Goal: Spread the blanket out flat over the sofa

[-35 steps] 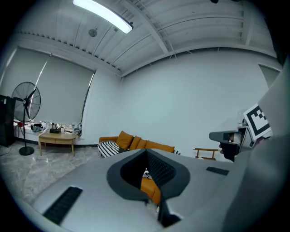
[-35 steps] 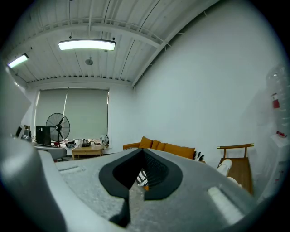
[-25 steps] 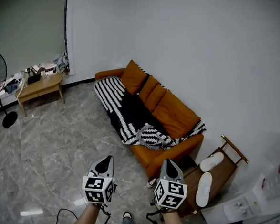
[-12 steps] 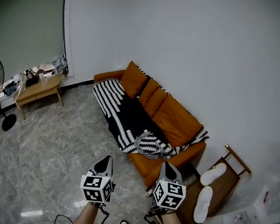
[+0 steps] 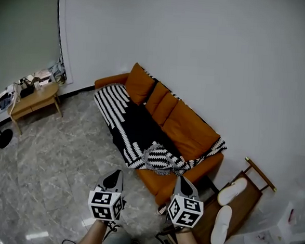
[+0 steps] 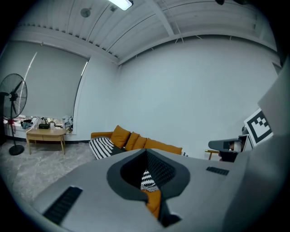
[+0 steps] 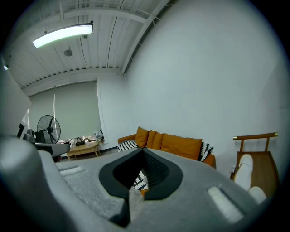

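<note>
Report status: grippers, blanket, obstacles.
Shut and empty: left hand-held gripper, right hand-held gripper. Partly spread blanket on sofa, bunched at near end. Nearby: wooden chair beside that end.

Most of the orange fabric sofa's (image 5: 191, 129) seat was hidden under the black-and-white patterned blanket (image 5: 136, 128), and the blanket's far end ran out of sight behind the back cushions. The head view's left edge cut off the black standing fan (image 5: 5, 137). The clutter on the small wooden table (image 5: 34, 97) was too small to identify. The white cabinet-like unit (image 5: 261, 238) at lower right was washed out and cropped. The person's forearms (image 5: 95, 237) left the bottom edge. In the left gripper view, the left gripper's (image 6: 147, 154) grey body covered the sofa's near end.
</note>
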`<state>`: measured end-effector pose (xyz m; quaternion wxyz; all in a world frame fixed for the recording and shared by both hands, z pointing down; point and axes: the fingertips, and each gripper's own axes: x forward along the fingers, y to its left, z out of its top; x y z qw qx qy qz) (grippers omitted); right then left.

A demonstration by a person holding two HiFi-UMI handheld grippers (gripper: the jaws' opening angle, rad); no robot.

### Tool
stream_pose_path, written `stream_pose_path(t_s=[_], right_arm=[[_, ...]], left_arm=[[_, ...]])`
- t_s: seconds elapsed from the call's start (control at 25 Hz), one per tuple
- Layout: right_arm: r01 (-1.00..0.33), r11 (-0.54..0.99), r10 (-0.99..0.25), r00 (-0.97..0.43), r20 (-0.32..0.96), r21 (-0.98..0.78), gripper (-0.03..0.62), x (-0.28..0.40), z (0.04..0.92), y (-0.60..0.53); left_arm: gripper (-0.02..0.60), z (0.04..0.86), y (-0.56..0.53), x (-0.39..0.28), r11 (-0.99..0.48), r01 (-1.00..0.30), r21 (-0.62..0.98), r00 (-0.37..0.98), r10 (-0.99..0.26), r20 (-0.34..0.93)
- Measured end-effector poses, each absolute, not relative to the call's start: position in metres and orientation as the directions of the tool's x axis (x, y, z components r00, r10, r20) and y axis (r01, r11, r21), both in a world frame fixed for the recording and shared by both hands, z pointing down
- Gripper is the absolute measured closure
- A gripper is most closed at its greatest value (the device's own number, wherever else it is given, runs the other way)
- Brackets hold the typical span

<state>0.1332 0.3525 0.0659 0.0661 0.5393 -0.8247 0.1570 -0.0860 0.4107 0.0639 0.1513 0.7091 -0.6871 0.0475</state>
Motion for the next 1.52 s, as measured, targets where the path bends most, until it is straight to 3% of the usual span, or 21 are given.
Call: stream_pose_path(t_s=[0.36,1.2,1.52], right_arm=[[-0.941,0.267,-0.898,-0.322,0.301,-0.210,0.589,0.132,0.081,0.306],[-0.975,0.106,-0.935,-0.164,0.314,-0.194,0.589,0.036,0.064,0.125],[-0.985,0.027,-0.919,-0.091,0.383,-0.169,0.589,0.030,0.085,0.104]], left_arm=[[0.580,0.076,0.348,-0.096,-0.118,-0.988,0.099,0.143,-0.943,0.299],[0.580,0.067,0.127,-0.215,-0.257,-0.961,0.105,0.277,-0.905,0.323],[0.578,0.092,0.080,-0.232,-0.271,-0.948,0.164,0.314,-0.878,0.361]])
